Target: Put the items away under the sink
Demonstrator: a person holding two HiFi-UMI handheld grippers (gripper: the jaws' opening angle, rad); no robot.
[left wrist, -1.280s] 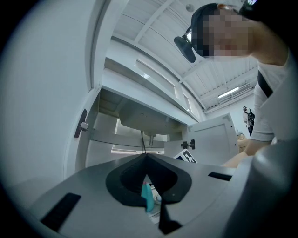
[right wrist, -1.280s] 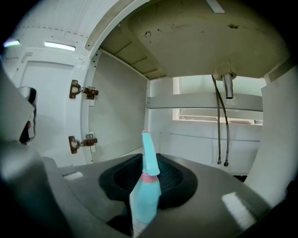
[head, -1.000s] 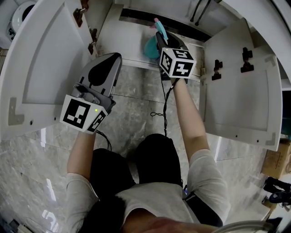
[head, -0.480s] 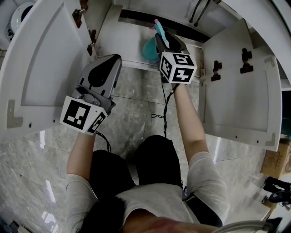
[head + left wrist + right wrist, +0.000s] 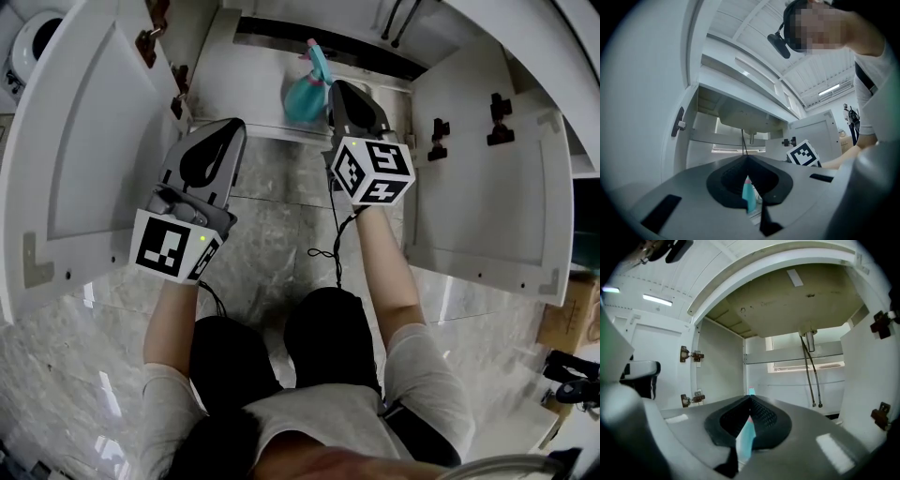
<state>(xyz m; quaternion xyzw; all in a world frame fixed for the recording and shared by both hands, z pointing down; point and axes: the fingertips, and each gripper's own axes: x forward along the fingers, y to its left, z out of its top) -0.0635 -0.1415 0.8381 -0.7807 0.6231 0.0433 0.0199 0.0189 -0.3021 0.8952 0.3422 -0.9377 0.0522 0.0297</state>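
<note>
A teal spray bottle [image 5: 302, 94] with a pink trigger stands upright on the floor of the open under-sink cabinet [image 5: 251, 82], near its front edge. My right gripper [image 5: 339, 86] is just right of the bottle, its jaws shut and empty. In the right gripper view the bottle [image 5: 746, 437] shows through the hole behind the closed tips of the right gripper [image 5: 750, 397]. My left gripper [image 5: 232, 125] is shut in front of the cabinet, lower left of the bottle. Through the left gripper [image 5: 745, 157] the bottle [image 5: 748, 194] shows too.
Both cabinet doors stand open: the left door [image 5: 94, 141] and the right door [image 5: 497, 187]. Two hoses [image 5: 812, 376] hang from the basin at the back right of the cabinet. A thin cable [image 5: 335, 239] trails over the marble floor [image 5: 272, 216].
My right gripper has drawn back from the bottle toward the person, and the bottle stays standing in the cabinet. The left gripper has barely moved.
</note>
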